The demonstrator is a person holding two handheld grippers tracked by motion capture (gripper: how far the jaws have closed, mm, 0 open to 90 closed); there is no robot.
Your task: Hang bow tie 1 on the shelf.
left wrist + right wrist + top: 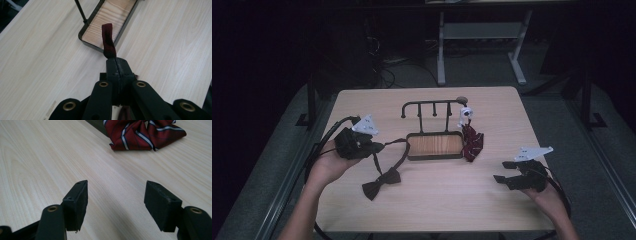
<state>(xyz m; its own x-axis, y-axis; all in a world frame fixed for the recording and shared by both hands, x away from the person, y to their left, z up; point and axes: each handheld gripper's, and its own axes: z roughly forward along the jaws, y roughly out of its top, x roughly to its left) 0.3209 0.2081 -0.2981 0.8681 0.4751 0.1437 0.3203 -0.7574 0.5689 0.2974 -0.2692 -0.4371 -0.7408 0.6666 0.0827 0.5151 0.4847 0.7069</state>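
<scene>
Dark red strap (109, 41) of a bow tie (381, 183) is pinched between the closed jaws of the left hand-held gripper (117, 65); in the high view that left hand-held gripper (362, 145) sits at the left of the desk (492, 200), with the strap running toward the near left corner of the stand's wooden tray (435, 145) and down to the bow, which lies flat on the desk near the front. The stand's hook rail (432, 105) is bare. Likely step: hang this tie on the rail. To do it well, keep the pinch firm, lift until the bow clears the desk, and bring the strap loop over a hook without snagging the tray rim. The right hand-held gripper (511, 174) has its jaws wide apart, holding nothing, low over the desk at the right. Striped red bow tie (146, 133) lies beside the tray's right end, just ahead of it; it could steady the loop.
</scene>
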